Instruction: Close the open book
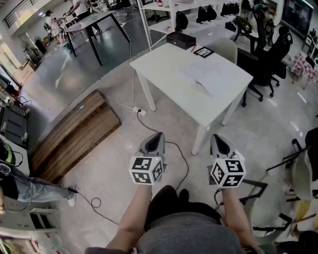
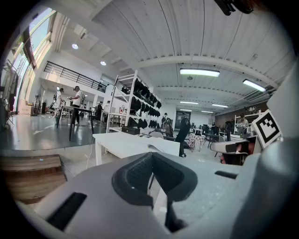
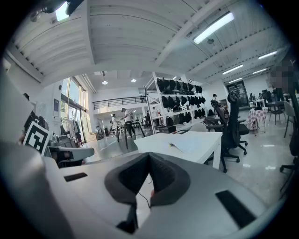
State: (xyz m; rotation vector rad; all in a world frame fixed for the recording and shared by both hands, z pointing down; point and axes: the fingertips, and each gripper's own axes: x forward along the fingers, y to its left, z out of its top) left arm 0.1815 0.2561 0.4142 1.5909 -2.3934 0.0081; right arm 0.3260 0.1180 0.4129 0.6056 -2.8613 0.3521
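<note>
An open book [image 1: 206, 79] with white pages lies flat on the white table [image 1: 169, 62], toward the table's right side. It also shows as a thin white shape, the book [image 2: 158, 147] in the left gripper view and the book [image 3: 184, 142] in the right gripper view. Both grippers hang over the floor, well short of the table. My left gripper [image 1: 158, 136] is shut with nothing in it. My right gripper [image 1: 217, 139] is shut and empty too. Their dark pads [image 2: 154, 175] [image 3: 147, 175] meet at the tips.
A black box [image 1: 181, 39] and a dark card [image 1: 202, 51] sit at the table's far end. A black office chair [image 1: 271, 59] stands right of the table. A wooden platform [image 1: 74, 131] lies on the floor at left, with cables [image 1: 181, 161] trailing near my feet. White shelving [image 1: 198, 15] stands behind.
</note>
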